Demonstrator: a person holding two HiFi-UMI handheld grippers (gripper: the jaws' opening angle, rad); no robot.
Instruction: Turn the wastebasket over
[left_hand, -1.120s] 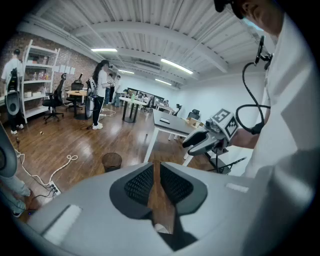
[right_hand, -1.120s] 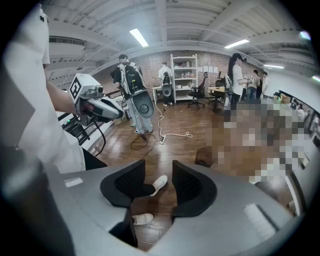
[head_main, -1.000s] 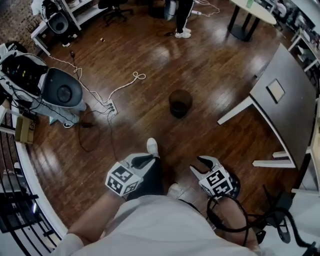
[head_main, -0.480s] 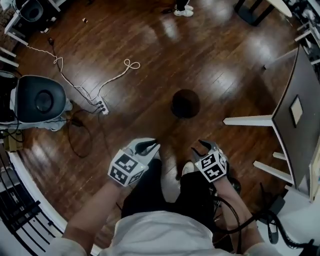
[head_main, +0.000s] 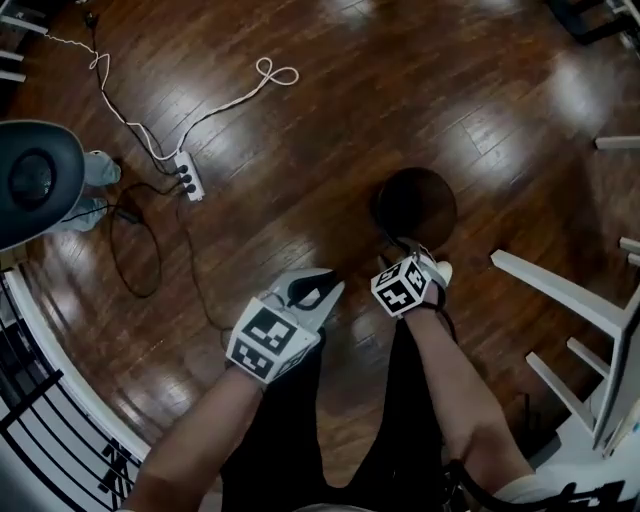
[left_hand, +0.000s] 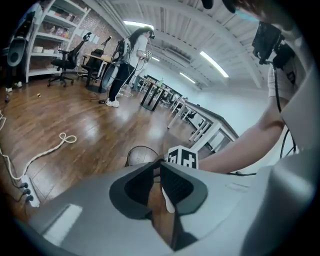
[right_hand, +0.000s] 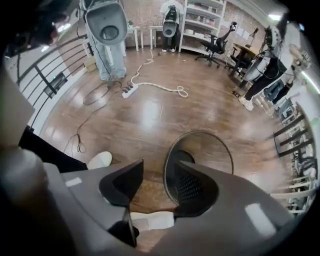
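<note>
At the near rim of the wastebasket (head_main: 415, 205), the right gripper (right_hand: 157, 167) pointed steeply down. Its jaws had just opened wide, and the rim showed between them with the pads not yet pressing. The left gripper (head_main: 318, 290) hung further back over the floor (head_main: 300, 130), its jaws drawn to a thin slit and empty. The dark mesh basket stood upright, mouth up, on open floor, near the person's white shoe (right_hand: 97, 160) and apart from the white table legs (head_main: 560, 290). The step looked like taking the rim. Doing it well probably meant seating the thin wall deep between the pads before closing, since mesh may flex and slip. The basket should then be lifted clear of the boards before tipping.
</note>
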